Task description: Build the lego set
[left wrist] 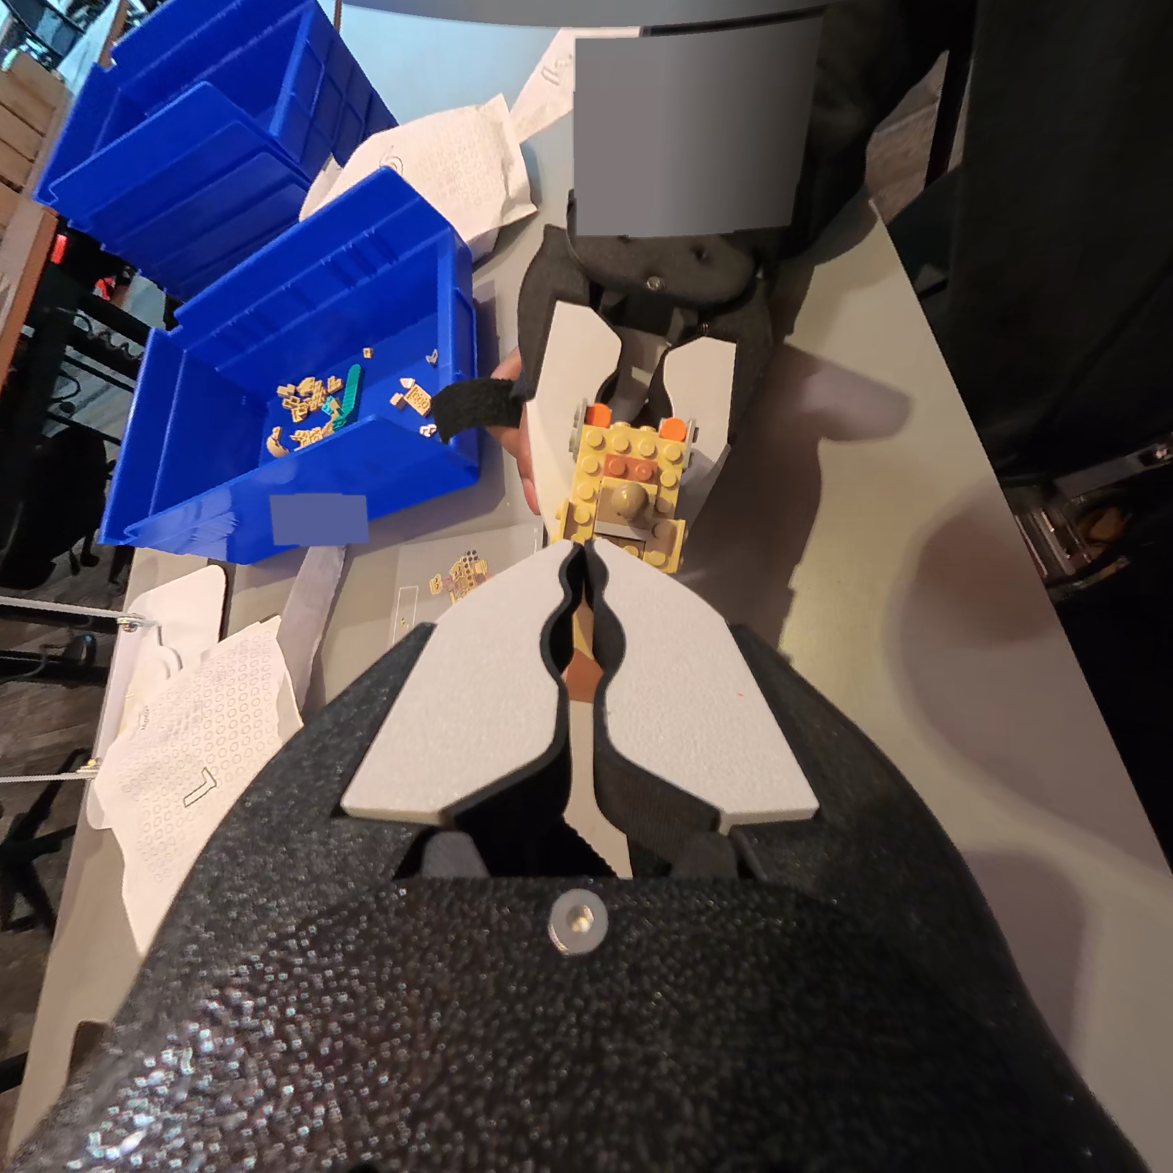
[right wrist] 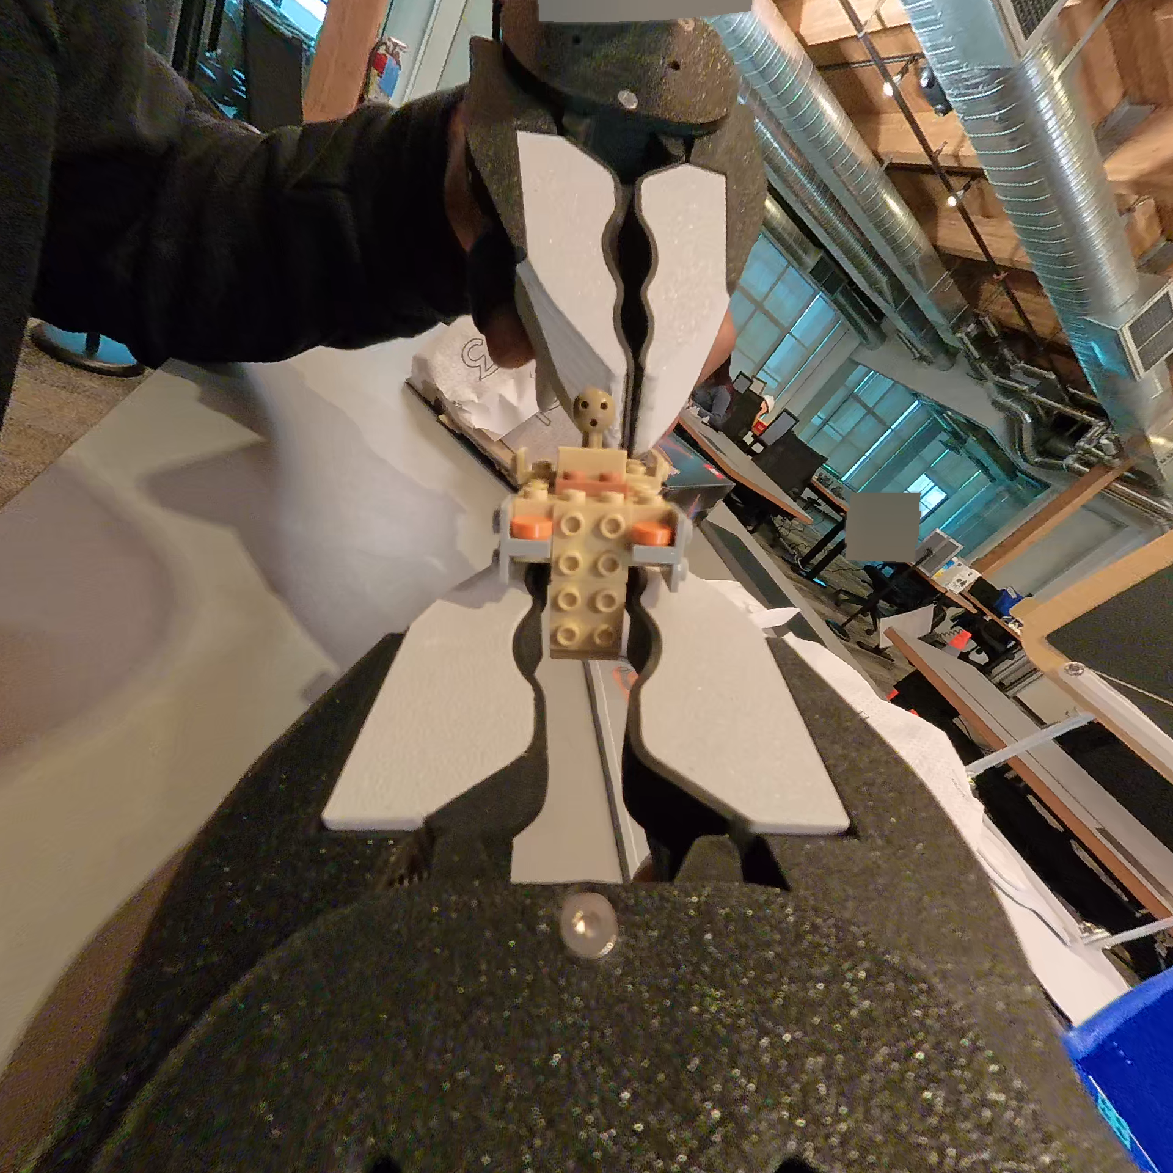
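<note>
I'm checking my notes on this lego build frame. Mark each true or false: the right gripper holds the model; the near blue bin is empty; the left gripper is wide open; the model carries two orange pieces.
1. The right gripper clamps the lego model between its fingers. True.
2. The near blue bin is empty. False: tan and teal loose pieces lie in it.
3. The left gripper is wide open. False: its jaws are almost closed.
4. Two orange pieces sit at the model's end by the right gripper. True.
</note>
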`<state>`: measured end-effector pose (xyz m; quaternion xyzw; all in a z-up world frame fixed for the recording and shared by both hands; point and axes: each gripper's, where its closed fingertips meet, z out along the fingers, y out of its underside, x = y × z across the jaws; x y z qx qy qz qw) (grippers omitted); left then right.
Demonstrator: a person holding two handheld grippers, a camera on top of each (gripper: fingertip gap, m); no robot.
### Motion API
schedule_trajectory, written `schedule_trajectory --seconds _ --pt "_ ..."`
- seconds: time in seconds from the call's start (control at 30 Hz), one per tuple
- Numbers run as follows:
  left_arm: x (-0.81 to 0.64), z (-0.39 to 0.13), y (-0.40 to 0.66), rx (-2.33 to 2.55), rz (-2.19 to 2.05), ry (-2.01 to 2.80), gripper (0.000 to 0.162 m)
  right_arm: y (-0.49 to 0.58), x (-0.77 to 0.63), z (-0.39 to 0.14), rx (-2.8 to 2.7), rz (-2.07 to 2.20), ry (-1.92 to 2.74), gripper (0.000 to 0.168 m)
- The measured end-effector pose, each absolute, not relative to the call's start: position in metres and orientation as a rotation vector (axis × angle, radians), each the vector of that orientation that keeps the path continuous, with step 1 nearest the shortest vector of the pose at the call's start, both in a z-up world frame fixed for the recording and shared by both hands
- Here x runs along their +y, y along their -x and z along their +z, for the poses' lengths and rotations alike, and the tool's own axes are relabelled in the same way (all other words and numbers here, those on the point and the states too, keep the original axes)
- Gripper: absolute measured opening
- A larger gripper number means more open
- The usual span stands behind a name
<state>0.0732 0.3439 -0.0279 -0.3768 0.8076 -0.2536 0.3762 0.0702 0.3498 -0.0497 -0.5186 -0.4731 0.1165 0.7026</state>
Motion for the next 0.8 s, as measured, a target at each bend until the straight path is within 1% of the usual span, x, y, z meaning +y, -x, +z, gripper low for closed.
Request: schedule_trajectory --seconds 0.2,0.37,0.5,0.7,0.73,0.77,0.8 --pt "0.345 -0.028 -0.074 2.036 -0.687 1.068 0.000 -0.071 0.351 -0.050 -1.050 0.222 1.156 0.022" --pt "0.356 -0.013 -0.077 1.838 -0.831 1.308 0.000 -0.077 0.359 -0.044 -1.005 0.085 1.159 0.022" --pt "0.357 -0.003 -0.077 1.718 -0.978 1.402 0.000 -0.082 0.364 -0.042 -0.990 -0.048 1.154 0.022" --pt "0.364 -0.018 -0.082 1.702 -0.938 1.466 0.000 -0.093 0.372 -0.040 -0.941 -0.137 1.168 0.022" --pt "0.369 -0.019 -0.084 1.681 -0.896 1.468 0.013 -0.093 0.372 -0.040 -0.945 -0.148 1.162 0.022" --pt "0.372 -0.020 -0.085 1.670 -0.857 1.466 0.020 -0.092 0.372 -0.040 -0.949 -0.162 1.154 0.022" --pt "0.374 -0.021 -0.085 1.668 -0.833 1.462 0.022 -0.092 0.372 -0.040 -0.956 -0.178 1.146 0.022"
